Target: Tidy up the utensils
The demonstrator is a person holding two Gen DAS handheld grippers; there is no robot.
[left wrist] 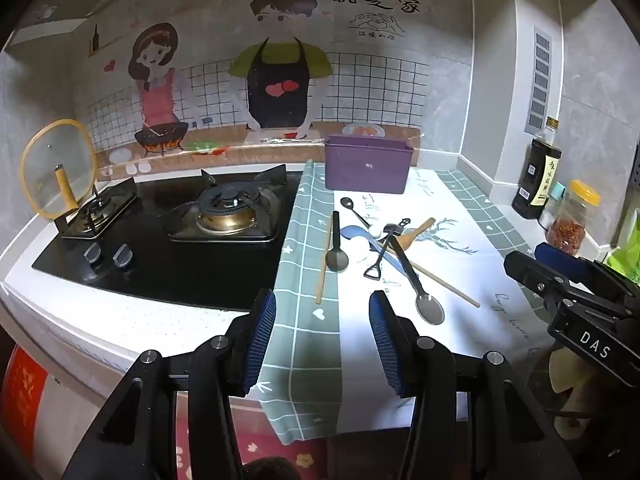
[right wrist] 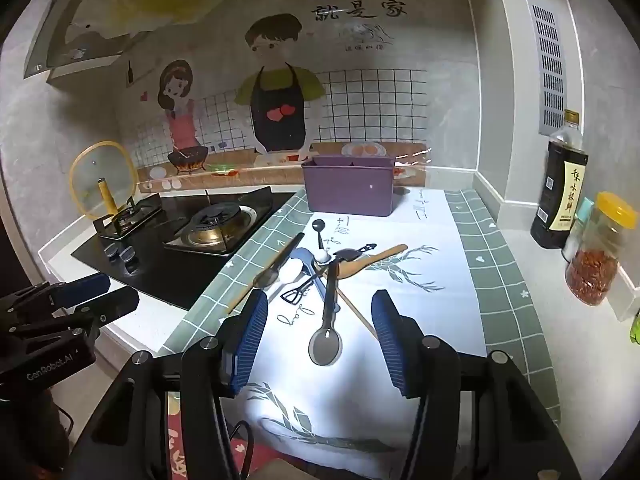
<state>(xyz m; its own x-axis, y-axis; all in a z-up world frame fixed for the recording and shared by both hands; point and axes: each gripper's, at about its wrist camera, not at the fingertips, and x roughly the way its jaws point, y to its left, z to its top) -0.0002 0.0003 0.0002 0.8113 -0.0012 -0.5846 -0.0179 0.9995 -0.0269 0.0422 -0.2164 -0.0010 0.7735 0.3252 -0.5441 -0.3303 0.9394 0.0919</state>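
A pile of utensils lies on the tablecloth: a long black spoon (left wrist: 416,284) (right wrist: 327,320), a second black spoon (left wrist: 336,246), a small black spoon (left wrist: 354,210) (right wrist: 319,232), a wooden spoon (left wrist: 414,232) (right wrist: 368,262), wooden chopsticks (left wrist: 323,264), a small shovel-shaped utensil (left wrist: 380,256) (right wrist: 298,294) and a blue-and-white spoon (left wrist: 356,236) (right wrist: 298,264). A purple utensil box (left wrist: 367,164) (right wrist: 349,186) stands behind them by the wall. My left gripper (left wrist: 322,336) is open and empty, near the counter's front edge. My right gripper (right wrist: 320,340) is open and empty, its fingers either side of the long spoon's bowl but above it.
A gas stove (left wrist: 200,216) (right wrist: 200,228) lies left of the cloth, with a glass lid (left wrist: 58,168) (right wrist: 102,180) on a stand. A soy sauce bottle (left wrist: 538,172) (right wrist: 560,188) and a chili jar (left wrist: 572,216) (right wrist: 600,248) stand at right.
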